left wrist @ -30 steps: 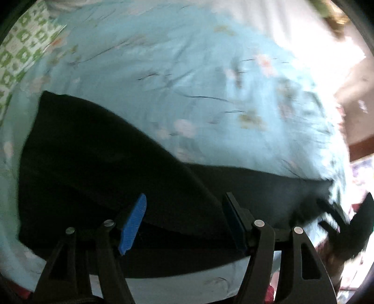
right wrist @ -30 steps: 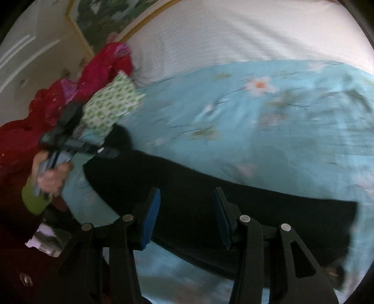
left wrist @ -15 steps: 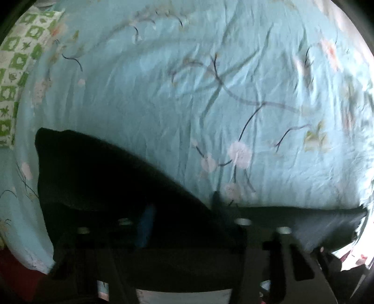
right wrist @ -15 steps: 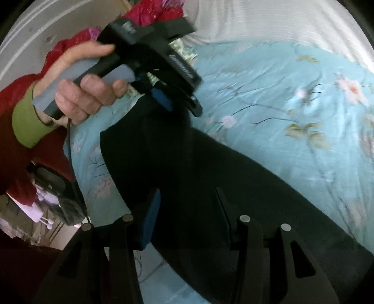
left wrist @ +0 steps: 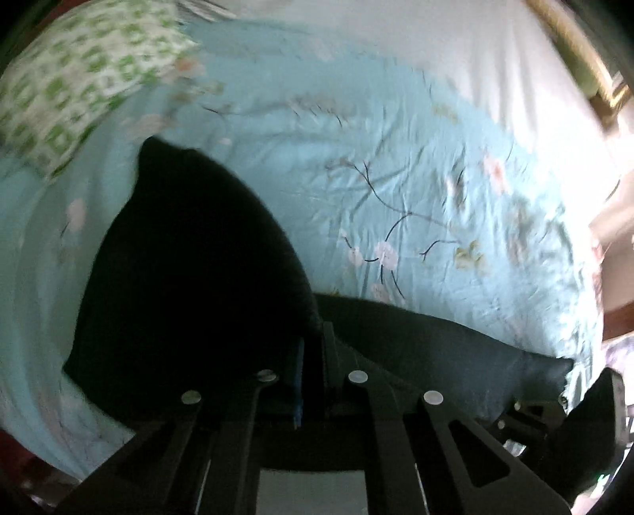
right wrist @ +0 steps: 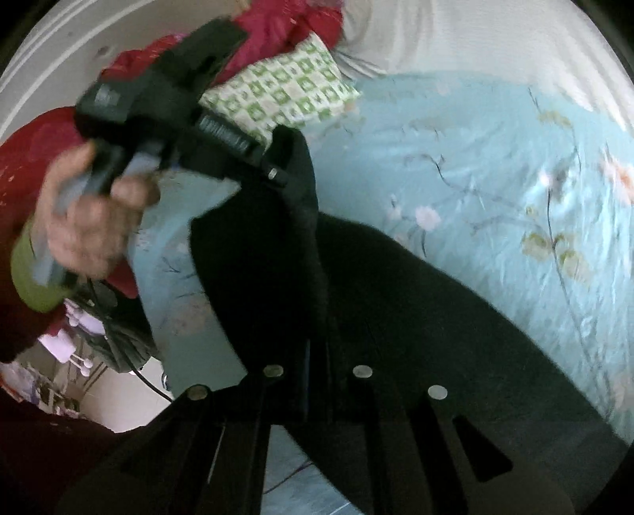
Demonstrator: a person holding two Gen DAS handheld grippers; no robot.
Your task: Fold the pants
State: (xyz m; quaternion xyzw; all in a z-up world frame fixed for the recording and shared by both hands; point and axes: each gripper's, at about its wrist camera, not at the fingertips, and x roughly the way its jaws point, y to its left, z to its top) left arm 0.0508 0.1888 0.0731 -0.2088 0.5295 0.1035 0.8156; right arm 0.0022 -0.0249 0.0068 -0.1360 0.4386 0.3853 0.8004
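Observation:
Black pants lie on a light blue flowered bedsheet. My left gripper is shut on a raised edge of the pants, and one leg runs off to the right. In the right wrist view my right gripper is shut on a lifted fold of the pants. The left gripper shows there too, held in a hand and pinching the upper end of the same fold. The rest of the pants lies flat to the right.
A green-and-white patterned pillow lies at the far left, also in the right wrist view. A white sheet covers the far side. Red bedding is piled behind the pillow. The bed edge runs along the near side.
Both grippers have closed on the pants; they were open before. The pinched edge has been lifted off the sheet, and the left gripper now pinches cloth beside the right one.

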